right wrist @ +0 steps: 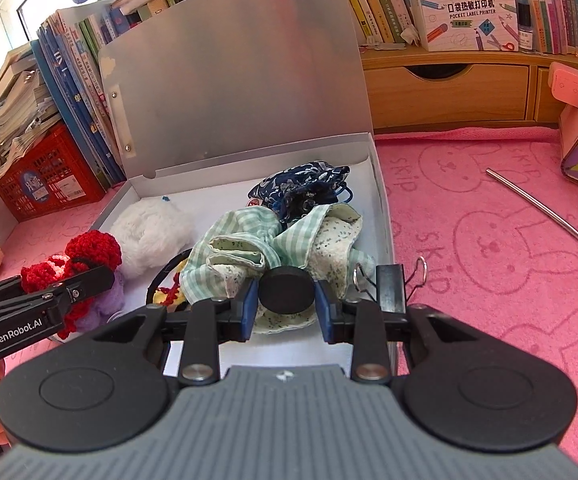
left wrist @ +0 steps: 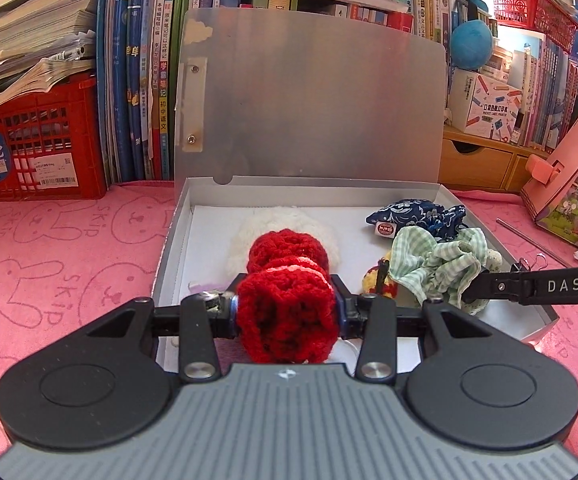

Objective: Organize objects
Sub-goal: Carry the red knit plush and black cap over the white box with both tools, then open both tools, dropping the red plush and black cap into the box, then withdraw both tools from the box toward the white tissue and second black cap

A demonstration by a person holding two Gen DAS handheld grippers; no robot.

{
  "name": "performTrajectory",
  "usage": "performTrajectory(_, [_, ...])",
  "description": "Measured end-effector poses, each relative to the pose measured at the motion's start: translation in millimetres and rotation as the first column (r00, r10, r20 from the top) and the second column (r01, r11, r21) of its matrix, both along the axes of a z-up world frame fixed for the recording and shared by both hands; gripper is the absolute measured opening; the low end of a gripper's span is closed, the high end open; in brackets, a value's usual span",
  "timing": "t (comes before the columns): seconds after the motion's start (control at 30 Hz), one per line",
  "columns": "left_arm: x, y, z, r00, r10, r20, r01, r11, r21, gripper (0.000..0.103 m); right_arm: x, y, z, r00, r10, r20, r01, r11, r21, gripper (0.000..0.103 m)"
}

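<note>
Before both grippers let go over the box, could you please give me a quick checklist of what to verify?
1. Left gripper shut on red crocheted yarn piece: ok.
2. Right gripper shut on black round disc: ok.
3. Grey cardboard box lid open: ok.
4. Both loads over the box: ok.
5. Bare floor under the disc: not ok, green checked cloth lies there.
6. Black binder clip inside the box: cannot tell.
</note>
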State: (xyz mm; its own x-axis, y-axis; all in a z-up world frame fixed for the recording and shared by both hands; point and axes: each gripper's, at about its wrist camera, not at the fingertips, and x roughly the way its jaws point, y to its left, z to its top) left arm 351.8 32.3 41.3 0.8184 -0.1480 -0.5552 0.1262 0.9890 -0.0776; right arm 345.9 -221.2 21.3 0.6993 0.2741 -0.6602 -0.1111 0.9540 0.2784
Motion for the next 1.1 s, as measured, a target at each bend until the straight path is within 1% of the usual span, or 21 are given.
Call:
performTrajectory(0.07, [3.3, -3.0, -0.4, 1.0, -0.004, 0.003, 0.004, 1.0, 0.016, 0.047, 3.5, -1.0, -1.1, 1.0, -0.004, -0.009, 0.004, 1.0, 0.004, 0.035])
performTrajectory(0.2, [14.0, -4.5, -2.8, 1.0, 0.012, 0.002, -0.012, 1.0, 0.007, 0.047, 13.3, 0.4, 0.0, 1.0, -0.005, -0.027, 0.005, 1.0, 0.015, 0.035])
performTrajectory(0.27, [17.1, -5.5, -5.6, 1.0, 0.018, 0.009, -0.018, 1.0, 0.009, 0.047, 16.5, 3.2, -0.4, 0.999, -0.003, -0.032, 0.003, 1.0, -0.002, 0.036])
performTrajectory(0.4, [17.2, -10.3, -8.0, 1.0, 0.015, 0.021, -0.016, 0.999, 0.036, 0.048, 15.4, 5.7, -2.0, 1.0, 0.01, -0.028, -0.01, 1.0, -0.011, 0.035])
performTrajectory(0.43, [16.6, -11.7, -7.8, 1.0, 0.014, 0.023, -0.015, 0.999, 0.044, 0.048, 14.8, 5.9, -2.0, 1.0, 0.009, -0.026, -0.009, 1.0, -0.011, 0.036])
performTrajectory(0.47, [15.9, -12.6, -7.0, 1.0, 0.014, 0.026, -0.015, 0.999, 0.051, 0.048, 14.4, 5.3, -1.8, 1.0, 0.007, -0.026, -0.007, 1.0, -0.007, 0.039])
performTrajectory(0.5, [15.2, -12.9, -6.4, 0.999, 0.015, 0.028, -0.017, 0.998, 0.056, 0.048, 13.7, 4.1, -1.2, 1.0, 0.002, -0.026, -0.002, 1.0, 0.001, 0.04])
performTrajectory(0.53, [14.7, -13.1, -5.7, 1.0, 0.015, 0.027, -0.017, 0.998, 0.057, 0.048, 13.1, 2.9, -0.4, 1.0, 0.001, -0.024, -0.001, 1.0, 0.007, 0.043])
performTrajectory(0.63, [11.7, -12.4, -2.8, 0.999, 0.02, 0.034, -0.021, 0.998, 0.051, 0.056, 10.7, -2.0, 1.1, 1.0, -0.004, -0.021, 0.005, 1.0, 0.024, 0.053])
performTrajectory(0.67, [10.4, -12.4, -1.2, 0.999, 0.019, 0.036, -0.021, 0.999, 0.05, 0.062, 9.8, -3.7, 1.8, 1.0, -0.006, -0.021, 0.007, 1.0, 0.029, 0.055])
performTrajectory(0.7, [8.7, -12.8, 0.7, 0.999, 0.02, 0.041, -0.022, 0.998, 0.051, 0.066, 9.0, -5.0, 2.5, 1.0, -0.009, -0.021, 0.009, 0.999, 0.033, 0.056])
performTrajectory(0.8, [1.9, -14.8, 7.8, 0.998, 0.013, 0.061, -0.016, 0.998, 0.056, 0.074, 5.8, -9.2, 6.0, 1.0, -0.016, -0.018, 0.017, 0.999, 0.045, 0.06])
performTrajectory(0.87, [-2.7, -16.3, 13.3, 0.997, 0.012, 0.073, -0.017, 0.998, 0.061, 0.077, 1.8, -11.3, 9.5, 1.0, -0.018, -0.01, 0.018, 0.998, 0.052, 0.065])
performTrajectory(0.9, [-5.1, -16.6, 16.1, 0.997, 0.013, 0.076, -0.018, 0.998, 0.06, 0.079, 0.0, -11.8, 10.8, 1.0, -0.018, -0.007, 0.018, 0.998, 0.055, 0.066])
performTrajectory(1.1, [-24.4, -17.3, 29.7, 0.997, 0.008, 0.078, -0.012, 0.999, 0.049, 0.08, -17.7, -11.8, 24.6, 1.0, -0.005, 0.026, 0.003, 0.999, 0.054, 0.073])
